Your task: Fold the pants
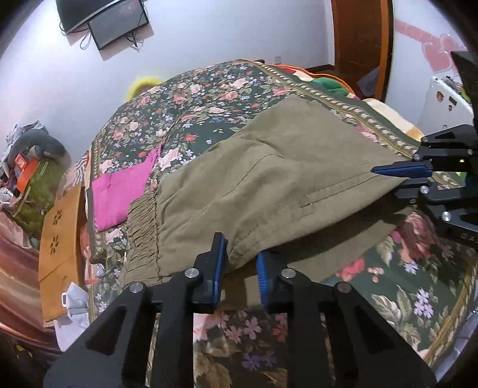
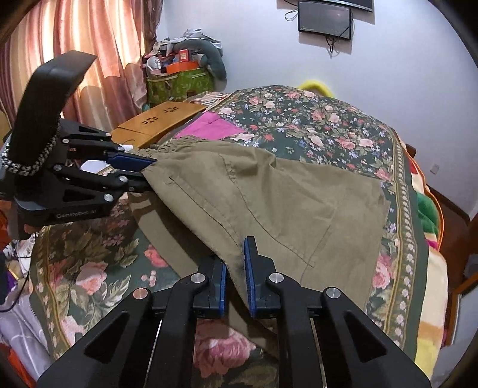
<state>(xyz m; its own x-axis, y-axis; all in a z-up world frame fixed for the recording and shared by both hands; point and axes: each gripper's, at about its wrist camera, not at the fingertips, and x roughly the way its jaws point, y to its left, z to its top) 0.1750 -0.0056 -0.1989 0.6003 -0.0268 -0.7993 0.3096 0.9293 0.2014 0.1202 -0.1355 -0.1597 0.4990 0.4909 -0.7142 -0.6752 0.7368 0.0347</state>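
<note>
Olive-green pants (image 1: 269, 179) lie on the floral bedspread (image 1: 185, 98), their near edge lifted off the bed. My left gripper (image 1: 239, 262) is shut on the pants' near edge by the elastic waistband (image 1: 143, 226). My right gripper (image 2: 236, 268) is shut on the same lifted edge further along. The right gripper shows at the right of the left wrist view (image 1: 403, 176), pinching the fabric. The left gripper shows at the left of the right wrist view (image 2: 146, 173), pinching the cloth. The pants also fill the middle of the right wrist view (image 2: 283, 203).
A folded pink cloth (image 1: 119, 191) lies on the bed beyond the waistband. A wooden lap tray (image 1: 59, 238) leans at the bed's left edge. A cluttered green box (image 2: 179, 80) stands by the curtain (image 2: 74, 44). A dark screen (image 2: 325, 19) hangs on the wall.
</note>
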